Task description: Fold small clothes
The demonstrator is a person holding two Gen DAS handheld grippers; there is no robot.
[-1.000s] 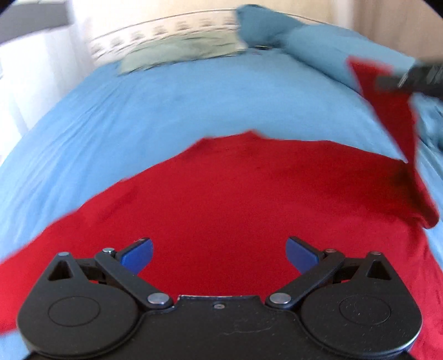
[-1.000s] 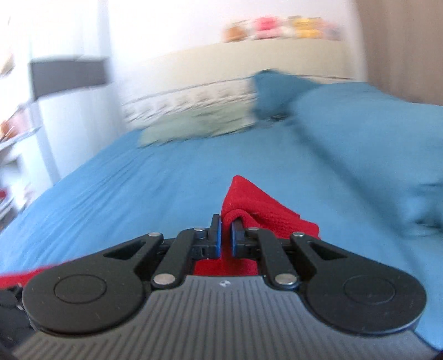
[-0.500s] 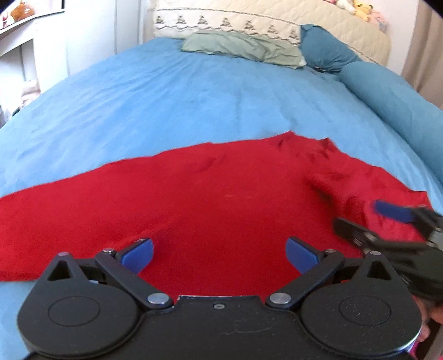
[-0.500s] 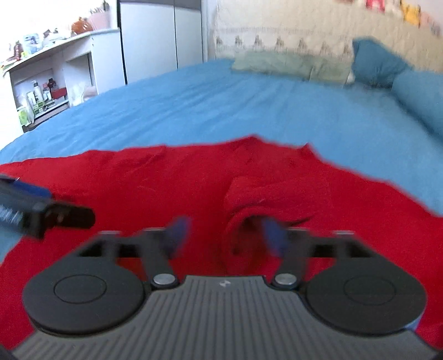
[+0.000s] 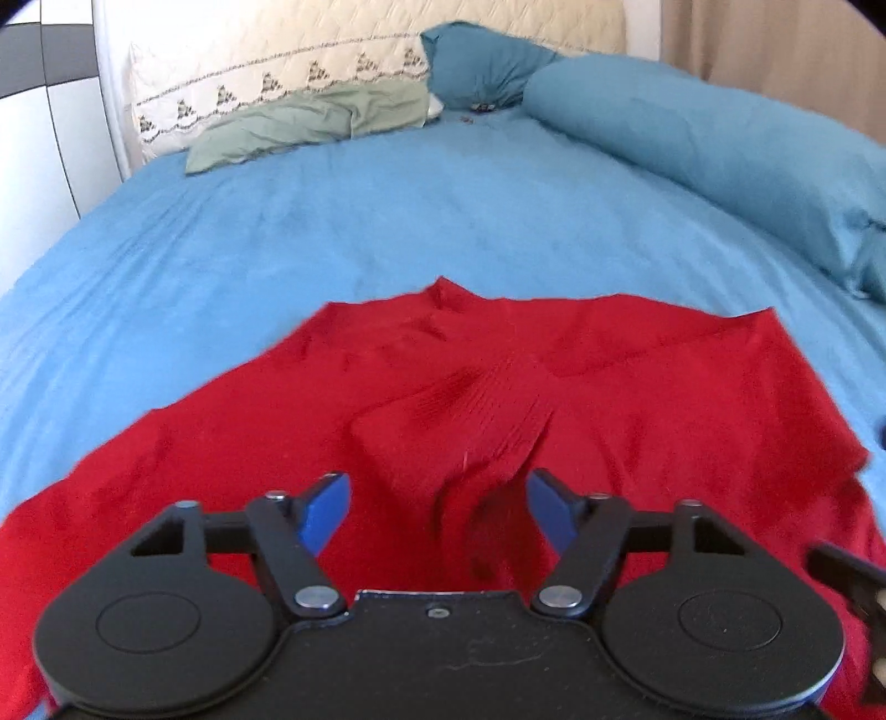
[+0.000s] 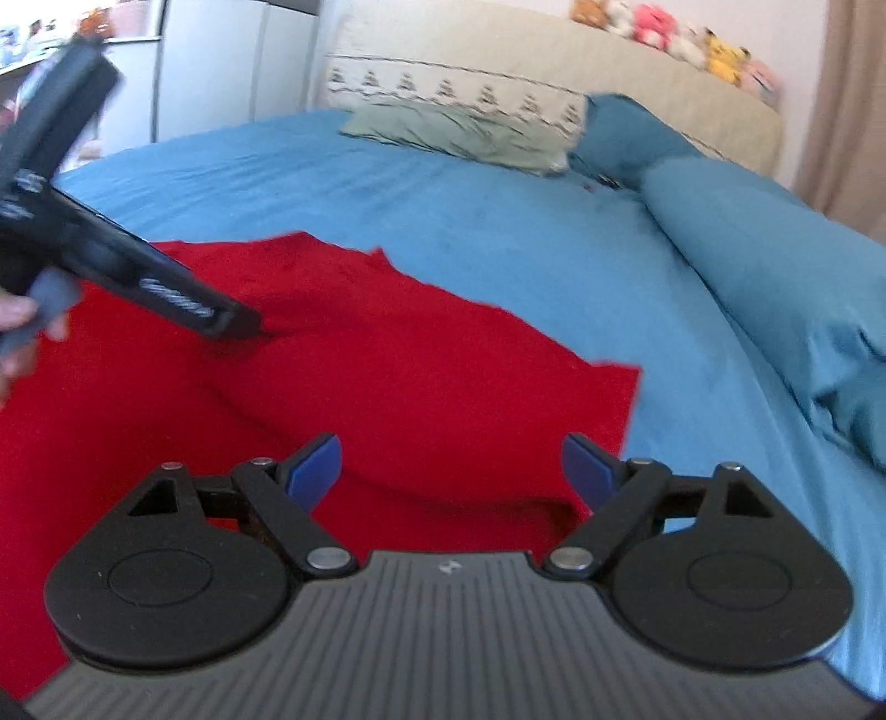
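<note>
A red garment (image 5: 637, 399) lies spread on the blue bed (image 5: 387, 221). A ribbed sleeve end (image 5: 487, 421) is folded onto its middle. My left gripper (image 5: 437, 512) is open, low over the garment, with the sleeve end between its blue pads. My right gripper (image 6: 451, 468) is open and empty above the garment's right part (image 6: 443, 387). The left gripper's body also shows in the right wrist view (image 6: 166, 293), its tip down against the cloth.
A long teal bolster (image 5: 720, 149) lies along the right side of the bed. A green pillow (image 5: 310, 122) and a teal pillow (image 5: 482, 72) lie at the headboard. Plush toys (image 6: 675, 39) sit on the headboard. White cupboards (image 6: 221, 61) stand to the left.
My right gripper opened and let go of the red sleeve, which now lies folded on the garment. My left gripper narrowed a little and moved over the sleeve end.
</note>
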